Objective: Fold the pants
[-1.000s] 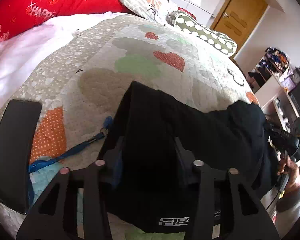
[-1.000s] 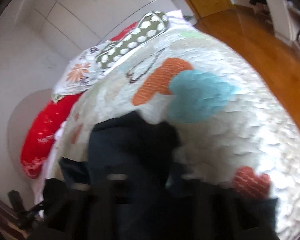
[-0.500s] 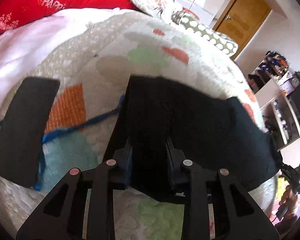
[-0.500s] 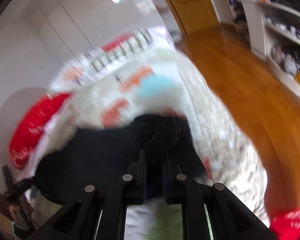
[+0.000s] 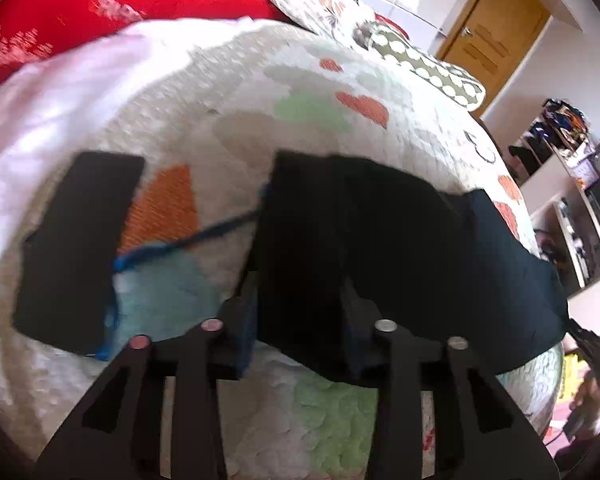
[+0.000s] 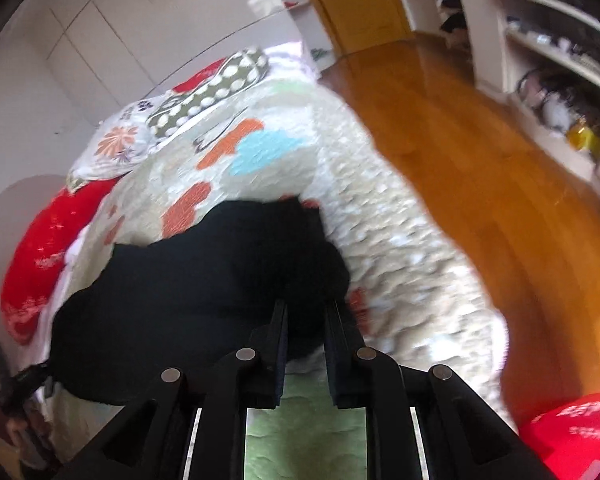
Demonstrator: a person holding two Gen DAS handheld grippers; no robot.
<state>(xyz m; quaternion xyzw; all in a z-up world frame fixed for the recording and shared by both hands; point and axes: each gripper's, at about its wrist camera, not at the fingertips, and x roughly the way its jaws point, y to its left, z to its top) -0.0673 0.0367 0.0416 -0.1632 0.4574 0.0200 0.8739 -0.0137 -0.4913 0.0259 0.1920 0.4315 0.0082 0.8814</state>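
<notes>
The dark pants (image 5: 380, 240) lie folded in a band across the patterned quilt (image 5: 240, 92), and they also show in the right wrist view (image 6: 204, 280). My left gripper (image 5: 300, 312) is shut on the near left edge of the pants, with cloth filling the gap between its fingers. My right gripper (image 6: 305, 320) is shut on the right end of the pants, where the cloth bunches between its fingers. A blue drawstring (image 5: 188, 242) trails left from the pants.
A second dark folded garment (image 5: 76, 248) lies on the quilt to the left. Red and patterned pillows (image 5: 100, 0) line the head of the bed. The bed's right edge drops to a wooden floor (image 6: 480, 152), with shelves (image 6: 548, 64) beyond.
Both grippers have pulled back toward the near edge of the bed with the pants. The cloth now lies lower and flatter across the quilt. The right view has swung away from the bed.
</notes>
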